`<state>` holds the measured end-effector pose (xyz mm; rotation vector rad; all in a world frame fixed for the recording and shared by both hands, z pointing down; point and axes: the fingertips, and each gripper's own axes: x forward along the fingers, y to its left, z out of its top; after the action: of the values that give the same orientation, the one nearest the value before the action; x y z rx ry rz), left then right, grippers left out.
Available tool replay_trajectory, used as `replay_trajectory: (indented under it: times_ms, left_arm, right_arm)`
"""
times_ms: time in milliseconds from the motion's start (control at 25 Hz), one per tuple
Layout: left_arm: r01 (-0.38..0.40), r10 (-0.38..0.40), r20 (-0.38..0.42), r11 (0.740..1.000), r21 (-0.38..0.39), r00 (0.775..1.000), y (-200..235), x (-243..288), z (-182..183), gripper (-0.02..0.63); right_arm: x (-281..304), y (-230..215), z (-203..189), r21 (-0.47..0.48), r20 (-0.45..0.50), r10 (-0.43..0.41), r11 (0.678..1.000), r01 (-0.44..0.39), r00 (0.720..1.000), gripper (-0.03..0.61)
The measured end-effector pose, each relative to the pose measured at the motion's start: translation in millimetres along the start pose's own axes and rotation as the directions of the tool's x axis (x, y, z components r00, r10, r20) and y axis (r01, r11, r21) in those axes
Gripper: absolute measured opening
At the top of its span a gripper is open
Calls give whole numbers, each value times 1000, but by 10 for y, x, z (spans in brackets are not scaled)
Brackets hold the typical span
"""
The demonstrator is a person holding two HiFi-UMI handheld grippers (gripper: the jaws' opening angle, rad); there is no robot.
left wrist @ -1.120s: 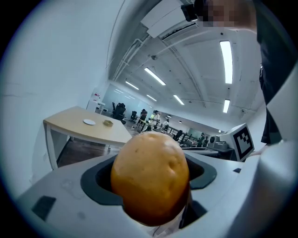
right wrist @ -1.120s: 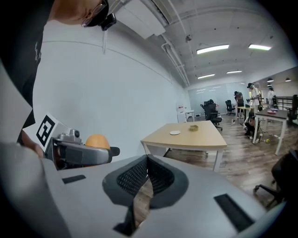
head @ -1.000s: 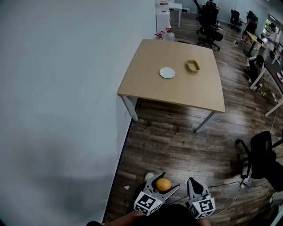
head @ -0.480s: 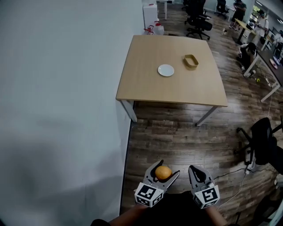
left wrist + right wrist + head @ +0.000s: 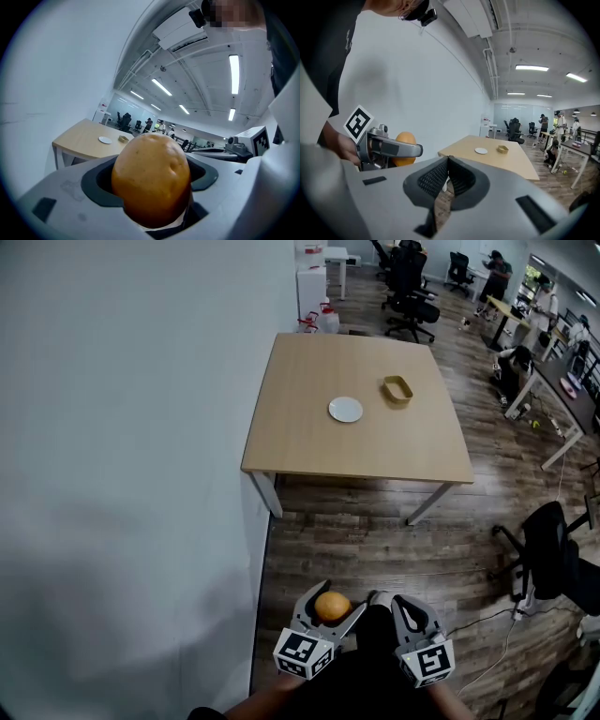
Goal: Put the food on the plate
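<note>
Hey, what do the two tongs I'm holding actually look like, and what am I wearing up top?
The left tongs and the right tongs both have light grey plastic bodies, with dark grey ribbed pads set inside the tips. Each carries a white cube printed with black square markers. You are wearing a dark top.

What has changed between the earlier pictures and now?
The table looks nearer and lower in the head view, so the person has probably stepped toward it. Nothing was taken or released: the left gripper stays shut on the orange food, the right gripper shut and empty; the plate lies on the table.
</note>
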<state>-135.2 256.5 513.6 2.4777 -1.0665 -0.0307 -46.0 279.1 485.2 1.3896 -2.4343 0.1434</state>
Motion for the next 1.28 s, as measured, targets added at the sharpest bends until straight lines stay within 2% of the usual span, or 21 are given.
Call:
replay_trajectory:
  times_ms: [160, 240, 480, 600, 800, 1040, 1280]
  left_arm:
    - [-20, 20, -14, 1000, 10, 1000, 134, 14, -70, 348]
    - [-34, 34, -19, 999, 9, 999, 252, 69, -95, 348]
    - [-70, 69, 31, 997, 26, 997, 703, 451, 272, 348]
    - [-75, 74, 31, 996, 56, 997, 901, 784, 450, 348]
    - [-125, 124, 32, 991, 40, 992, 1257, 1418, 825, 348]
    - [-146, 146, 21, 988, 50, 989, 1705, 2261, 1312, 348]
    - [-208, 209, -34, 977, 39, 977, 2295, 3036, 1455, 348]
  right_arm:
    - [128, 20, -56, -10, 5, 23, 1000, -23, 1000, 60]
    - [253, -33, -54, 17, 7, 31, 999, -31, 999, 60]
    - [842, -407, 142, 85, 41, 57, 995, -61, 998, 59]
    - [1219, -650, 172, 96, 48, 86, 991, -91, 995, 60]
    - [1895, -1189, 465, 96, 62, 147, 984, -153, 987, 60]
    - [2640, -1888, 741, 114, 83, 198, 972, -206, 977, 60]
    - [3258, -2487, 899, 140, 68, 205, 967, -213, 976, 60]
